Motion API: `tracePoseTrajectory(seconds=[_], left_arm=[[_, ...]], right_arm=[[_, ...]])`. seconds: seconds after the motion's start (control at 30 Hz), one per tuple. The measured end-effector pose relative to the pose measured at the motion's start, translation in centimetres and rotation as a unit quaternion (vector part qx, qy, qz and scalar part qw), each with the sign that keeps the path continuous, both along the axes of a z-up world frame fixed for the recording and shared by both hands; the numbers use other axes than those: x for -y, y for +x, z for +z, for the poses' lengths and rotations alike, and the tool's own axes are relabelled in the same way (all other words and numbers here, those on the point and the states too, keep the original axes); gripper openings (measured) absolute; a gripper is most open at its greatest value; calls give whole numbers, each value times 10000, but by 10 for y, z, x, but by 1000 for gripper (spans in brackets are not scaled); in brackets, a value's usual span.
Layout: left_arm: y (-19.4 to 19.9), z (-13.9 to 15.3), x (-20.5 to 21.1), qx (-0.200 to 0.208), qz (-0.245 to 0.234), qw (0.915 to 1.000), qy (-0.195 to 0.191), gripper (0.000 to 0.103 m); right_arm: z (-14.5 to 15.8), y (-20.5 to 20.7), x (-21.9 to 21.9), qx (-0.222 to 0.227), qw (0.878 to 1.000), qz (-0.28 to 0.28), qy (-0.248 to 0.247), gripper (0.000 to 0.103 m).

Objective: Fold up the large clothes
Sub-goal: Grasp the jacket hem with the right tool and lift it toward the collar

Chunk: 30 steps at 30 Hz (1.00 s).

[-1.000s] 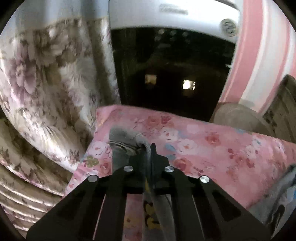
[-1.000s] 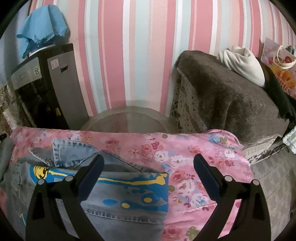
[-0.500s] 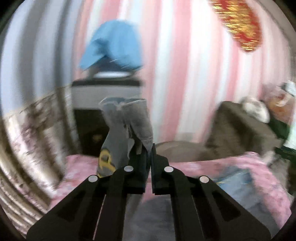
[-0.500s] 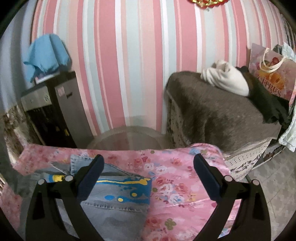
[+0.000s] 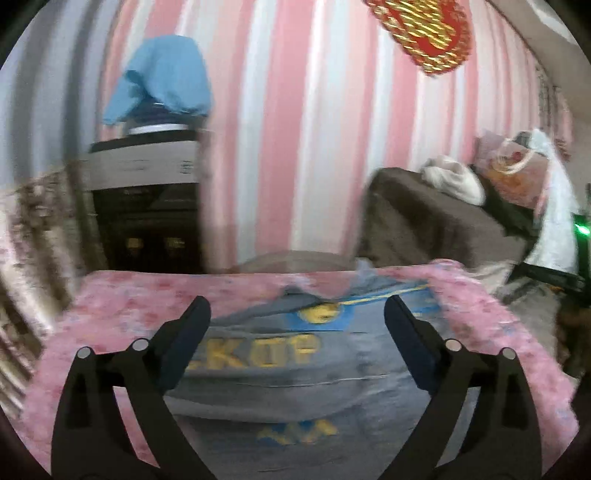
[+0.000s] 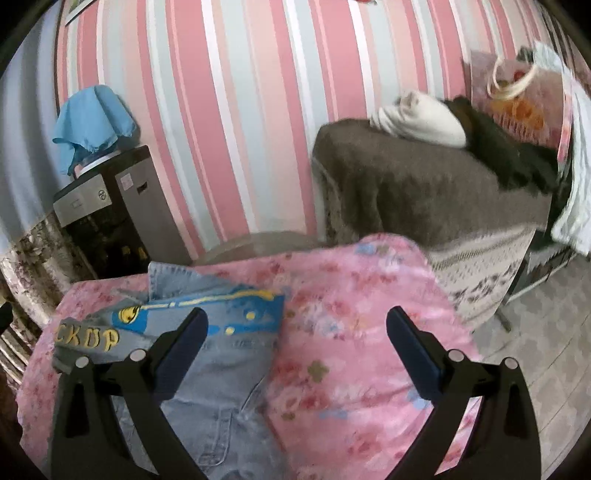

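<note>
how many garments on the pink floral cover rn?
1: the denim jacket, lying folded on the left part of the pink floral cover. Anything tucked beneath it would be hidden.

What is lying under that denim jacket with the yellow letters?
The denim jacket lies on a pink floral cover, which shows all around it. What supports the cover is hidden.

Pink floral cover (image 6: 354, 332) spread over work surface. Striped wallpaper (image 6: 229, 110) behind, pink, white and pale grey-green bands. Water dispenser (image 6: 107, 210) at left against wall, blue cloth (image 6: 92, 122) draped over top. Brown blanket (image 6: 424, 192) over furniture at right; white bundle (image 6: 421, 120) and dark garment (image 6: 509, 147) on it. Red-gold ornament (image 5: 421, 33) high on wall.
</note>
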<state>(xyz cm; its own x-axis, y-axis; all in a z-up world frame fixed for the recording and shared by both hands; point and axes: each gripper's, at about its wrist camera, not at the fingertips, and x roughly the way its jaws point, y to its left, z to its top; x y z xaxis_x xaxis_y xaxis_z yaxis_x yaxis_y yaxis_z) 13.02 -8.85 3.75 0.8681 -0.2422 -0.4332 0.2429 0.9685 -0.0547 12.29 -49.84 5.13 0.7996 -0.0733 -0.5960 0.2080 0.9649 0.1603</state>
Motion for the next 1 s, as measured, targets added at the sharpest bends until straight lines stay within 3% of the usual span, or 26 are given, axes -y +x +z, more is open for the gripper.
tracePoseTrajectory(seconds=[0.13,0.23,0.33,0.5,0.67,0.73,0.77,0.8,0.87,1.0], left_arm=[[22,-19,-57,-162,891,9956,221,96],[41,-40,-92,-396,1342,9889,499,96],[55,-60,-122,-694,1605,9831,542,96],[65,-88,-137,-1061,1643,9789,597,96],[71,-109,-138,-1269,1570,9776,590,96],[73,-114,-136,-1332,1516,9778,565,97],[74,-117,-134,-1364,1490,9777,575,97],[75,-119,-131,-1384,1485,9775,579,97],[76,-120,-127,-1406,1409,9785,543,97],[78,-110,-121,-1304,1383,9806,483,97]], right_arm=[[-28,8,-27,-187,9992,253,246,97],[-49,24,-61,-386,9976,502,265,97],[-64,38,-99,-513,9955,757,267,97],[-89,71,-167,-786,9893,1229,94,97],[-121,96,-197,-1200,9843,1293,-10,97],[-131,102,-202,-1335,9818,1348,61,88],[-136,104,-205,-1393,9801,1413,120,63],[-139,104,-209,-1419,9785,1486,154,47],[-137,105,-210,-1343,9777,1593,245,25],[-107,98,-193,-874,9820,1619,432,14]])
